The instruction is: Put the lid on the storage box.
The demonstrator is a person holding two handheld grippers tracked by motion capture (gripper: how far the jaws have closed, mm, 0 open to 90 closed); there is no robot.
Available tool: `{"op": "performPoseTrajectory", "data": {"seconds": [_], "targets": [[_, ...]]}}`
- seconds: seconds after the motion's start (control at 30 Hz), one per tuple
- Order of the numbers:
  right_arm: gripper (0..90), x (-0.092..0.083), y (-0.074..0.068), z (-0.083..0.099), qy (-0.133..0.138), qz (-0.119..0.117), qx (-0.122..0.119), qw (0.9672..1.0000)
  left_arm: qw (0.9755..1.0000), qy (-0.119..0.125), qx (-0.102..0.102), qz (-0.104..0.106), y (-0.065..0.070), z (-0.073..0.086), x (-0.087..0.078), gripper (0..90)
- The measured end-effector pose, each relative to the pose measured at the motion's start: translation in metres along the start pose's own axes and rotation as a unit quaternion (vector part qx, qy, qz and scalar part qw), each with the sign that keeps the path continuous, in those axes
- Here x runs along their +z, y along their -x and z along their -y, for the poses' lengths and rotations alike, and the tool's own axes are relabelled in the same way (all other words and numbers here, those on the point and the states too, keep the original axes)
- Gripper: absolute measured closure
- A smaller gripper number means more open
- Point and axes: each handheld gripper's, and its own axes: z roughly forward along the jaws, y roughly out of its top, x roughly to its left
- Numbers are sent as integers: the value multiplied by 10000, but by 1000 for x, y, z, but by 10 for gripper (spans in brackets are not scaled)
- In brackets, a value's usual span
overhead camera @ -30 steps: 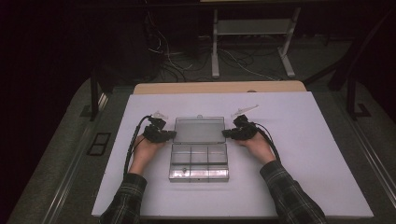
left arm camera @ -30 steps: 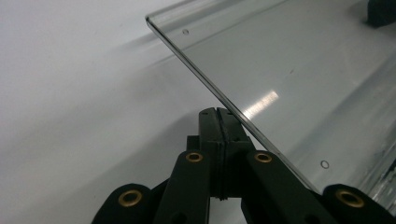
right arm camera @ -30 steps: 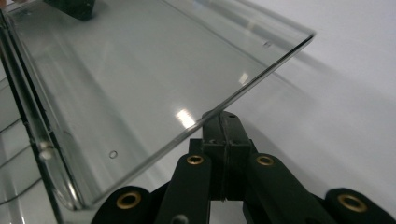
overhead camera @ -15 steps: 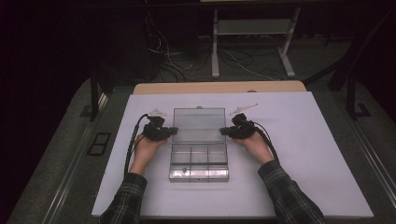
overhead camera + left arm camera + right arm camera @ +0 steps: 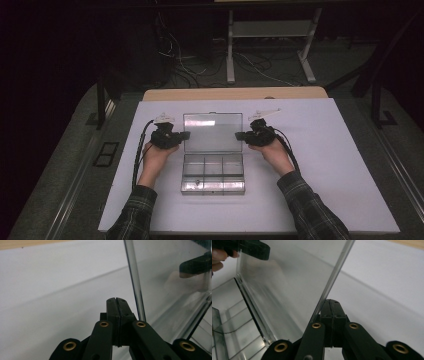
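The clear plastic box [image 5: 213, 172] sits in the middle of the white worktop [image 5: 340, 165], its lid [image 5: 213, 132] swung up and standing behind the divided tray; the compartments face the person, and something small lies in the front row, too small to make out. The left gripper [image 5: 186, 135] rests at the lid's left edge with its jaws pressed together, nothing between them; in the left gripper view the tip [image 5: 116, 300] sits just beside the lid's edge [image 5: 133, 277]. The right gripper [image 5: 239, 135] is at the lid's right edge, jaws likewise pressed together and empty; in the right gripper view its tip [image 5: 333, 302] lies against the lid's edge [image 5: 334, 275].
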Motion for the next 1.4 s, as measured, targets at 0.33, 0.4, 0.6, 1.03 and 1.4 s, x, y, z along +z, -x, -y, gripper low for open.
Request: {"op": "performPoseTrajectory", "data": {"seconds": [0.33, 0.4, 0.6, 1.03, 1.4], "targets": [[894, -9, -4, -6, 204, -58, -40, 9998, 9997, 243, 72, -37, 4, -4, -13, 874], [894, -10, -6, -6, 224, -75, -67, 9997, 9994, 334, 35, -68, 2, -3, -20, 861], [894, -13, -7, -7, 252, -79, -86, 9996, 9986, 512, 55, -92, 2, 1, -41, 824], [894, -21, -14, -8, 252, -185, -204, 9993, 9964, 802, 255, 139, 23, 6, -65, 626], [894, -28, -22, -4, 283, -242, -348, 9987, 9906, 1230, 552, 227, 45, -3, -71, 691]]}}
